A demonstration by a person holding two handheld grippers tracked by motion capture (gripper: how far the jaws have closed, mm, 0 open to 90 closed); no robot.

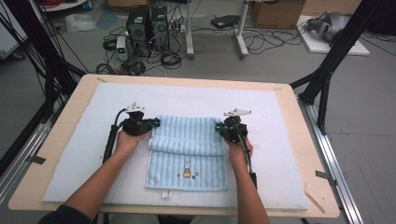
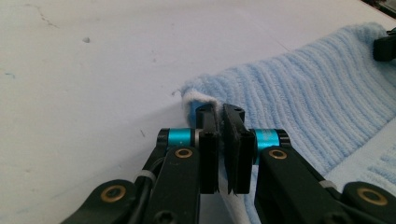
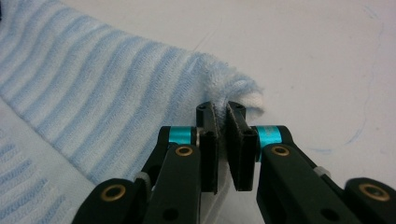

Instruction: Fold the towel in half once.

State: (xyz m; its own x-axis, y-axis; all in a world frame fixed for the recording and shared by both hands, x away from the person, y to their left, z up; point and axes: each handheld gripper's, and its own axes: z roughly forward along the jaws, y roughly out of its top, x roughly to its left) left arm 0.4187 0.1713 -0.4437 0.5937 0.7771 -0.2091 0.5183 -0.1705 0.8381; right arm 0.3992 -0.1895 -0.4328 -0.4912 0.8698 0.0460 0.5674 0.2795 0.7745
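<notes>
A light blue striped towel (image 1: 187,158) with a small rabbit picture lies on the white mat (image 1: 84,140). Its far part is lifted and folded back over the middle, making a rounded fold across its width. My left gripper (image 1: 156,122) is at the towel's left corner. In the left gripper view the left gripper (image 2: 220,112) is shut on the white-edged corner of the towel (image 2: 303,93). My right gripper (image 1: 218,126) is at the right corner. In the right gripper view the right gripper (image 3: 219,109) is shut on the fluffy corner of the towel (image 3: 116,93).
The mat covers most of a wooden table (image 1: 308,140). Black frame posts (image 1: 327,65) rise at the table's left and right sides. Computer towers (image 1: 147,25) and cables sit on the floor beyond the far edge.
</notes>
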